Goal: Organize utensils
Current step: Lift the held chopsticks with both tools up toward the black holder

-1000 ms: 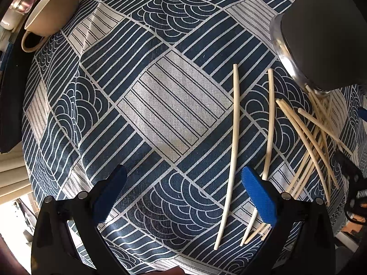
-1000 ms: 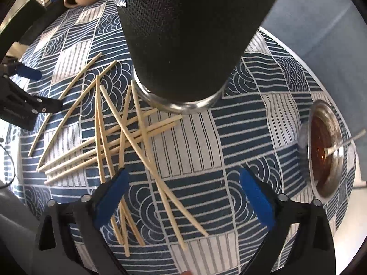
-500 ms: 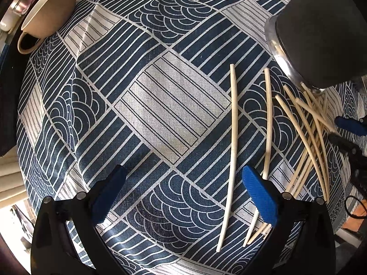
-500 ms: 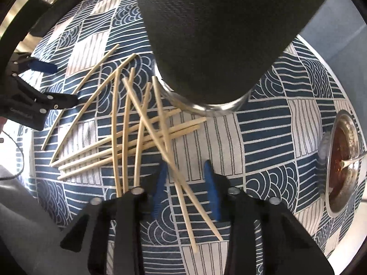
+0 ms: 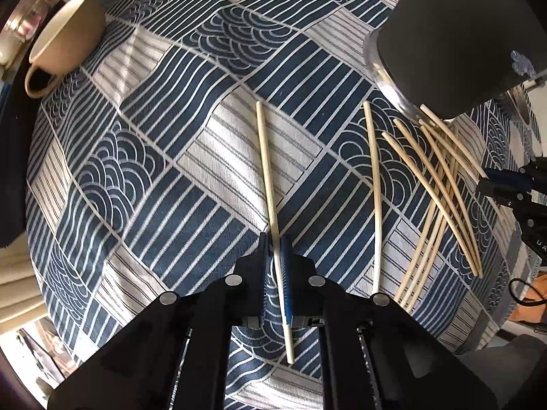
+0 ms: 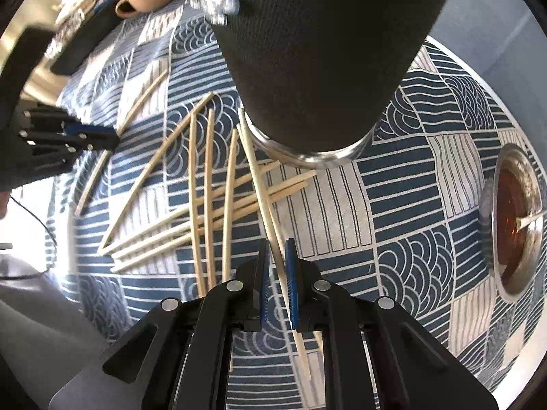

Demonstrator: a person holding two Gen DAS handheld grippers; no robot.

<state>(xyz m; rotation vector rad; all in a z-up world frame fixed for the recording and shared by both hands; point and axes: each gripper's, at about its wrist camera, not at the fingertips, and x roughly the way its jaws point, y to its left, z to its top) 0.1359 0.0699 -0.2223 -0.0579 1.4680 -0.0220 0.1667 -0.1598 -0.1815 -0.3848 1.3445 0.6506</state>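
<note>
Pale wooden chopsticks lie on a blue-and-white patterned tablecloth (image 5: pixel 164 177). My left gripper (image 5: pixel 275 239) points straight down, its jaws closing with the blue pads pressed on one lone chopstick (image 5: pixel 265 157) near its lower half. A second single chopstick (image 5: pixel 374 188) lies to the right of it. Further right, a crossed pile of chopsticks (image 5: pixel 441 188) rests against a tall dark holder (image 5: pixel 461 34) with a metal rim. My right gripper (image 6: pixel 276 244) is closing on a long chopstick (image 6: pixel 254 171) at the pile's (image 6: pixel 205 198) edge, close beside the holder (image 6: pixel 324 51).
A beige cup (image 5: pixel 65 34) stands at the far left of the cloth. A metal bowl (image 6: pixel 485 205) with brown sauce and a stick in it sits right of the holder. The left gripper (image 6: pixel 99 136) shows beyond the pile; the table edge runs behind the bowl.
Both grippers went from wide open to shut. The left one shifted sideways over the lone chopstick and clamped it. The right one closed on a stick at the pile's edge.
</note>
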